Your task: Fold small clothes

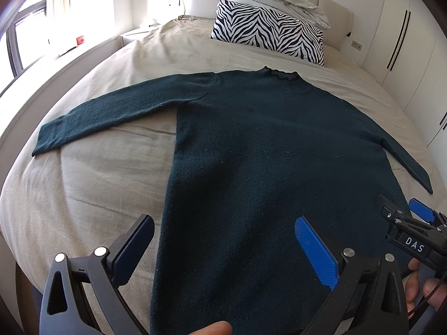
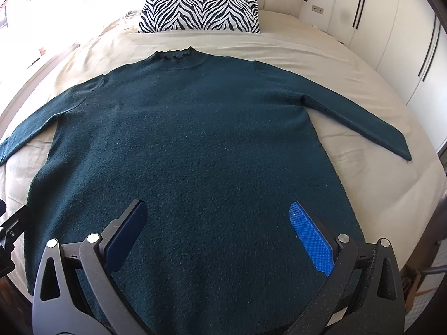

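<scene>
A dark teal knit sweater (image 1: 265,145) lies flat on the beige bed (image 1: 92,184), collar away from me, both sleeves spread out to the sides. It also shows in the right wrist view (image 2: 190,139). My left gripper (image 1: 223,237) is open and empty, above the sweater's lower left edge. My right gripper (image 2: 218,220) is open and empty, above the lower middle of the sweater. The right gripper also shows at the right edge of the left wrist view (image 1: 405,217).
A zebra-print pillow (image 1: 268,30) and folded white bedding (image 1: 282,0) lie at the head of the bed. White wardrobe doors (image 2: 391,28) stand at the right. A bright window (image 1: 33,28) is at the left.
</scene>
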Tool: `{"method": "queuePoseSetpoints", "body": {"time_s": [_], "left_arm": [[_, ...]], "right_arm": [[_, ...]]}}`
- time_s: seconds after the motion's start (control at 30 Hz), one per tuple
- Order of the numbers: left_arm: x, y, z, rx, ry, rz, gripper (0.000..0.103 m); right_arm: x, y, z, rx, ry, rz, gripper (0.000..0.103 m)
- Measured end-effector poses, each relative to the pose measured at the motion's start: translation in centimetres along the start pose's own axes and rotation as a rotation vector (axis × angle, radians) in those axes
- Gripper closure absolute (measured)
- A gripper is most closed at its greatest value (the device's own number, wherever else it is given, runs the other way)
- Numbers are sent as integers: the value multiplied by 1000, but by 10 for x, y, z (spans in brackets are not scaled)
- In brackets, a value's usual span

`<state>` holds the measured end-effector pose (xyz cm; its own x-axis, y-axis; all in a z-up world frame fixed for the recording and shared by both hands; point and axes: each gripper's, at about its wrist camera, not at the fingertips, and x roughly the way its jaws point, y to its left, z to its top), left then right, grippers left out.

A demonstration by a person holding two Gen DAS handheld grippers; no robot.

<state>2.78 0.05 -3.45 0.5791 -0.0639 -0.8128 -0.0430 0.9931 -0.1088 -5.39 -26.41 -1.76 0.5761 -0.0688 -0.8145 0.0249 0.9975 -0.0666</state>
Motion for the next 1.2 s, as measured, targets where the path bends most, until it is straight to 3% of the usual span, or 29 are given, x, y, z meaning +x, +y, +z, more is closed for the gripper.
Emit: {"method": "queuePoseSetpoints", "body": {"time_s": [0.23, 0.37, 0.47, 0.6, 0.67, 0.8, 0.9, 1.07, 1.13, 1.2], "left_arm": [[14, -11, 17, -18, 1, -66, 0], [30, -21, 35, -26, 40, -120, 0], [41, -29, 48, -44, 40, -161, 0], [53, -43, 60, -48, -17, -162, 0], [62, -52, 65, -49, 1, -156, 0], [78, -64, 73, -41, 76, -138, 0], [85, -71, 77, -25, 83, -141, 0], [99, -73, 83, -32, 107, -203, 0], [101, -71, 84, -46, 105, -234, 0], [103, -70, 86, -54, 101, -260, 0]], "right_arm": [[14, -25, 11, 46, -3, 12, 0], [19, -75, 26, 134, -35, 46, 0], [23, -149, 37, 284, -67, 50, 0], [40, -266, 37, 572, -104, 84, 0], [52, -325, 30, 707, -122, 67, 4], [90, -414, 10, 933, -113, 109, 24], [120, -456, 2, 1046, -99, 143, 35], [146, -494, 16, 1075, -170, 166, 39], [162, -513, 23, 1102, -168, 156, 65], [175, -521, 40, 1118, -144, 129, 78]]}}
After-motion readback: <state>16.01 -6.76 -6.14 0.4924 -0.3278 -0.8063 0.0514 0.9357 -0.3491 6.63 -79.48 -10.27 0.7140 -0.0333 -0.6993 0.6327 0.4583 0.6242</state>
